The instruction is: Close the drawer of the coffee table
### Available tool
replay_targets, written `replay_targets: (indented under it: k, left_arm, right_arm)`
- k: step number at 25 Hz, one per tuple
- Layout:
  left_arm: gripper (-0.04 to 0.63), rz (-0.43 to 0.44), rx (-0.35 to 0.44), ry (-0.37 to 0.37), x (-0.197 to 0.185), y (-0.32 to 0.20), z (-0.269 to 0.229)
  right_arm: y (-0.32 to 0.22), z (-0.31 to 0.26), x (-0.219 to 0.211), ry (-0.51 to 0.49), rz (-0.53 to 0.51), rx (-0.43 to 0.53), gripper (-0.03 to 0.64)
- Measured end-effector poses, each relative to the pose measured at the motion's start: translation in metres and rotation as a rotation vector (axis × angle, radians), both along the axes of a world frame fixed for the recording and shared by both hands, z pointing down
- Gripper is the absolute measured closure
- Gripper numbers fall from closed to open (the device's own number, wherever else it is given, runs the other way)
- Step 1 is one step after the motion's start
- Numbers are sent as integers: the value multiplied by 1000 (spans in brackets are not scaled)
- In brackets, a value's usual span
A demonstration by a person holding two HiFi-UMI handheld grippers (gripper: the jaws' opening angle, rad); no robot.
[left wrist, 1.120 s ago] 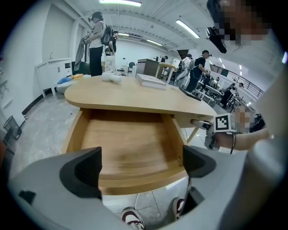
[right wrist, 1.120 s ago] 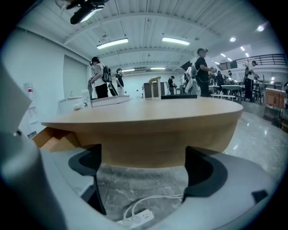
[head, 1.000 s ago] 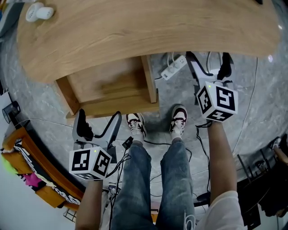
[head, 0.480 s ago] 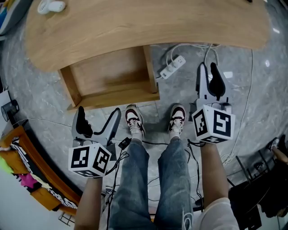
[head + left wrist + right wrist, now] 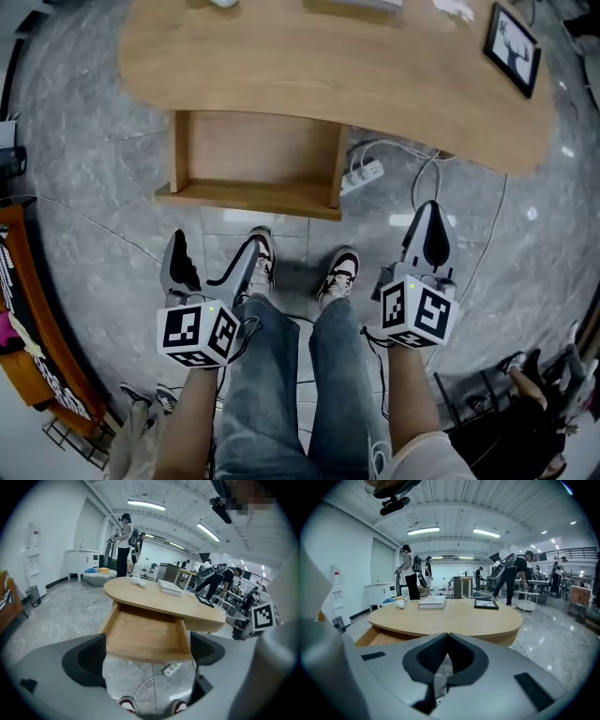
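The oval wooden coffee table [image 5: 375, 75] fills the top of the head view. Its drawer [image 5: 253, 155] stands pulled out toward me, empty, its front board [image 5: 248, 197] just ahead of my shoes. My left gripper [image 5: 214, 258] hangs open below the drawer front, apart from it, with nothing between its fingers. In the left gripper view the drawer [image 5: 147, 637] shows between the wide jaws of the left gripper [image 5: 146, 657]. My right gripper [image 5: 429, 214] is shut and empty, right of the drawer. The right gripper [image 5: 447, 641] has its pads together, the table [image 5: 445, 618] beyond.
A white power strip [image 5: 361, 175] and cables lie on the marble floor right of the drawer. A framed picture [image 5: 511, 47] rests on the tabletop, a book [image 5: 432, 603] too. My shoes [image 5: 342, 267] stand close to the drawer. A wooden shelf [image 5: 19, 309] is at left. People stand in the background.
The right gripper's jaws went from wide open to shut, and it drew back from the table. Both grippers rose and pulled toward me; the drawer stays open.
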State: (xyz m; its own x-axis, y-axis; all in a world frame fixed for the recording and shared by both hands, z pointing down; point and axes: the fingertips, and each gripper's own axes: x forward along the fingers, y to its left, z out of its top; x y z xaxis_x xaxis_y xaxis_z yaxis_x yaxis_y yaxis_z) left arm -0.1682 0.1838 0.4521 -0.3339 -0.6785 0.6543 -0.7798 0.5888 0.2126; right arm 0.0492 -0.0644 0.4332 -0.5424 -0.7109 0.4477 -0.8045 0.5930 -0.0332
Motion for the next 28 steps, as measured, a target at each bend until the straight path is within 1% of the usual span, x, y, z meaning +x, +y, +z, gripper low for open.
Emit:
replay_targets:
  k: [3, 5, 9, 11, 13, 16, 19, 23, 28]
  left_arm:
    - [38, -51, 32, -25, 3, 14, -2]
    - [38, -60, 56, -52, 6, 20, 2]
    - [38, -38, 101, -98, 7, 32, 21]
    - [38, -7, 115, -131, 5, 34, 35]
    - [40, 24, 122, -163, 2, 35, 53]
    - [40, 43, 124, -206, -7, 35, 84]
    - [40, 70, 128, -236, -14, 30, 114]
    - [40, 94, 128, -245, -21, 22, 146]
    - [40, 68, 159, -234, -30, 10, 157]
  right_arm:
    - [3, -13, -12, 6, -54, 6, 617]
    - [7, -22, -23, 12, -110, 31, 617]
    - [28, -28, -47, 47, -223, 69, 617]
    - [35, -26, -55, 61, -244, 78, 617]
    - [40, -22, -61, 59, -236, 70, 617]
    - [44, -12, -69, 52, -220, 48, 617]
    - [46, 0, -66, 78, -195, 43, 617]
    - [46, 16, -57, 119, -156, 42, 617]
    - [41, 35, -60, 145, -144, 26, 617]
